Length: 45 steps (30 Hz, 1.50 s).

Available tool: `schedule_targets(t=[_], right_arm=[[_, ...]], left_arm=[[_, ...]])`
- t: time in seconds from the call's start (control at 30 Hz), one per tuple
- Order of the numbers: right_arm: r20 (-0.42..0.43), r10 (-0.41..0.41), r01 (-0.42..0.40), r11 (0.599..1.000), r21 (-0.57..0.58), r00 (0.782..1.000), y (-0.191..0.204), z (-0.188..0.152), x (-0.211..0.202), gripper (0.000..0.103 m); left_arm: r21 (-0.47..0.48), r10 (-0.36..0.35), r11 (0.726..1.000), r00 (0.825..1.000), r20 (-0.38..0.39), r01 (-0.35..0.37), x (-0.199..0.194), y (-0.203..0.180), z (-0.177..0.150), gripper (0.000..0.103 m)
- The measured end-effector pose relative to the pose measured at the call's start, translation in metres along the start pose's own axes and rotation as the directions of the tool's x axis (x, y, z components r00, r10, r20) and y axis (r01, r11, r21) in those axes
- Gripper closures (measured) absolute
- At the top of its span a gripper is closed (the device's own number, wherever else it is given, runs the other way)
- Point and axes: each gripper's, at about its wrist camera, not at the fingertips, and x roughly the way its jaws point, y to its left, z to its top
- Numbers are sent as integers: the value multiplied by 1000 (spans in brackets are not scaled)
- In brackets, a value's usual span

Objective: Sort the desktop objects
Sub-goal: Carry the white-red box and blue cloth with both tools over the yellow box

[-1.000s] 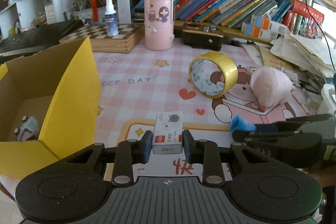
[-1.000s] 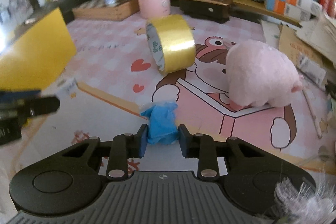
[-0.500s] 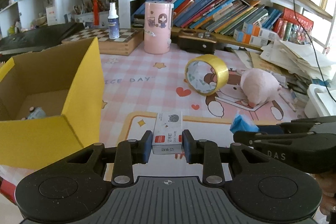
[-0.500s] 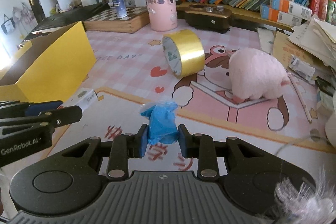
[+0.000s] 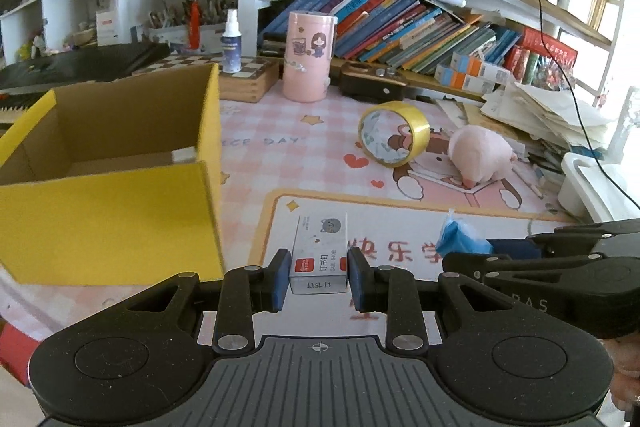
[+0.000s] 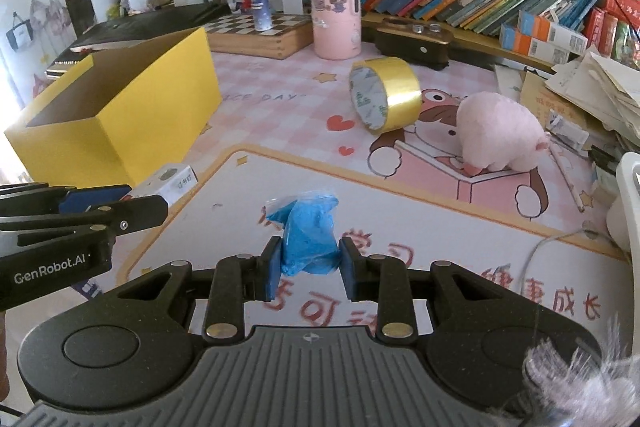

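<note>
My left gripper point(image 5: 319, 277) is shut on a small white staple box point(image 5: 319, 253) and holds it above the desk mat, to the right of the open yellow cardboard box point(image 5: 108, 219). My right gripper point(image 6: 307, 271) is shut on a blue bag of crumpled plastic point(image 6: 308, 239), which also shows in the left wrist view point(image 5: 460, 239). In the right wrist view the left gripper point(image 6: 120, 211) and the staple box point(image 6: 172, 183) are at the left, near the yellow box point(image 6: 152, 107). A roll of yellow tape point(image 5: 394, 133) and a pink plush toy point(image 5: 480, 155) lie further back.
A pink cylinder canister point(image 5: 307, 57), a spray bottle point(image 5: 231, 43) on a chessboard box point(image 5: 244, 79) and a dark case point(image 5: 372, 85) stand at the back under bookshelves. Loose papers point(image 5: 548, 115) pile at the right. A white container point(image 5: 588, 187) sits at the right edge.
Both grippers have pulled back and risen with their objects still held. The yellow box, tape and plush now look farther away.
</note>
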Motion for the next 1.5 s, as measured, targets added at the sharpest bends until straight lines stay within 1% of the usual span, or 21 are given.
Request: schedule_targets(t=[0.6,0.87,1.03,1.17,1.5], right_arm=[[-20,-12,11,1000,-12,1000,85,-40,-33,75],[-36,-9,8,1000,-13,999,115,-55,-38,75],[-46,8,-9,1000,-21,999,134,-59,-37,75],[-52,35,-37,998,-42,998,151,-62,-34,75],[-65,112,-120,984,-132,992,193,-61,-28,75]], left_arm=[[-1,-47,999,999,-26,47,-53,54,-38,74],[3,-49,999,998,-35,49,-70,74,-54,74],[-5,-33,999,999,-37,33,-80,90,-62,74],[-23,-7,1000,999,-34,6,-89,103,-68,74],[-91,71,993,997,-7,-71,-112,136,-81,74]])
